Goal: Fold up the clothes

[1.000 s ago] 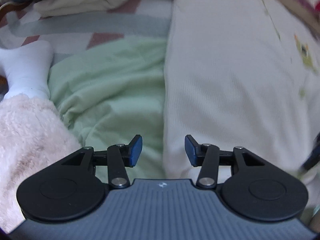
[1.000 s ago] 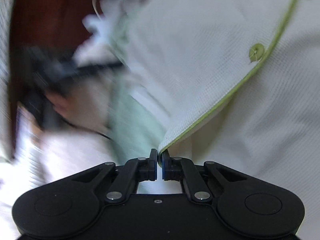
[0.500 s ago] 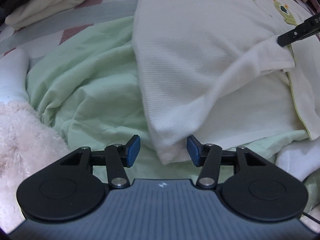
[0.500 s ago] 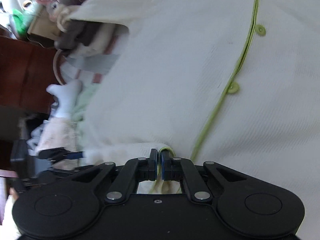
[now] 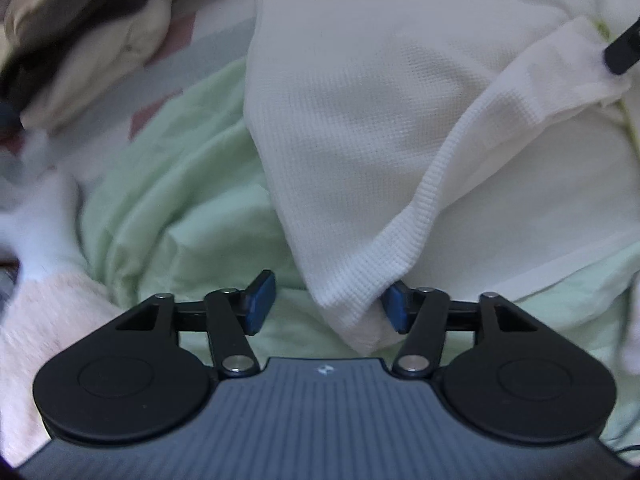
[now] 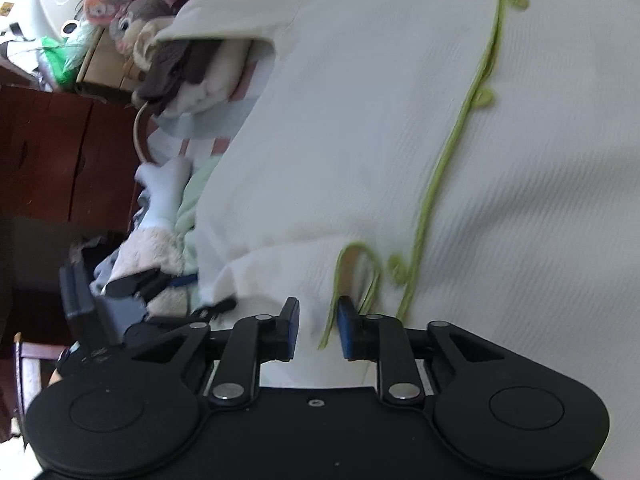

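The task garment is a white waffle-knit cardigan point(image 5: 360, 120) with lime-green piping point(image 6: 452, 148) and matching buttons point(image 6: 482, 98). It is spread on a pale green sheet point(image 5: 180, 208) over the bed, among other laundry: a white sock point(image 5: 44, 216), a pink fleece item point(image 5: 52, 312) and a stack of folded clothes point(image 5: 80, 40).

The left gripper point(image 5: 326, 306) is held above the ribbed cuff point(image 5: 360, 300) of the folded-over sleeve. Its jaws have just been opening and stand spread. The cuff lies between them and touches the right-hand pad, but it is not clamped.

The right gripper point(image 6: 318, 328) is positioned at the piped front edge of the cardigan. Its jaws have just been opening and stand slightly apart. The edge lies between them, released or nearly so.

Handling is judged as follows:

- The fabric is light, soft and limp. No shape is kept once it is lifted, and sagging between hold points is to be expected.
- The textured knit should offer good friction to the pads, so slipping is unlikely.
- Hold is best taken at reinforced places: the ribbed cuff, the piped edge or a seam.
- Only the intended layer is to be pinched. The sheet below is easily caught with it.
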Tool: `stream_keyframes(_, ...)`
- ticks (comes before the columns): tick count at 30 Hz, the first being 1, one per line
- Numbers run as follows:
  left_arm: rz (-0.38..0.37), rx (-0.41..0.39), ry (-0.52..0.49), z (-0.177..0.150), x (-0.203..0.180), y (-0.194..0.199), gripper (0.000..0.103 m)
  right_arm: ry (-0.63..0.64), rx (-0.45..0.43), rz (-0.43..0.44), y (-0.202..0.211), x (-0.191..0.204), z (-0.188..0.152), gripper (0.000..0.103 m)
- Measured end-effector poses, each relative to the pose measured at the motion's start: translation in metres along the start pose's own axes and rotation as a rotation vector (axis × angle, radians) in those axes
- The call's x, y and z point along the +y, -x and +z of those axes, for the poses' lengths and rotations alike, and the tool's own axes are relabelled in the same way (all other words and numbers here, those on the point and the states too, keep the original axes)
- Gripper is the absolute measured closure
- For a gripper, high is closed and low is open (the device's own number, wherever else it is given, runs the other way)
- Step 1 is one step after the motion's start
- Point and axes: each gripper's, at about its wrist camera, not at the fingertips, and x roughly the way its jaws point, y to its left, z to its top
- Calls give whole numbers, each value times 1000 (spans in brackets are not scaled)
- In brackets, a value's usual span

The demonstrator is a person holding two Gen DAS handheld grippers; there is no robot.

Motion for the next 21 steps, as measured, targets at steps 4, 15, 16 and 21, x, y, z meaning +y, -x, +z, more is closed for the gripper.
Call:
stream_keyframes(4, 32, -29, -19, -3, 1, 1, 48, 49, -8, -13, -7, 6, 19, 89)
stream_keyframes(15, -28, -220, 77, -24, 24, 62, 96, -107, 178, 176, 39, 5, -82, 96)
stream_keyframes(16, -54, -227, 97, -26, 29, 66, 96, -119, 212, 152, 31, 6, -91, 96)
stream_keyframes(21, -80, -190, 119, -28, 42, 58, 96, -22, 304, 15, -11, 1, -108, 96)
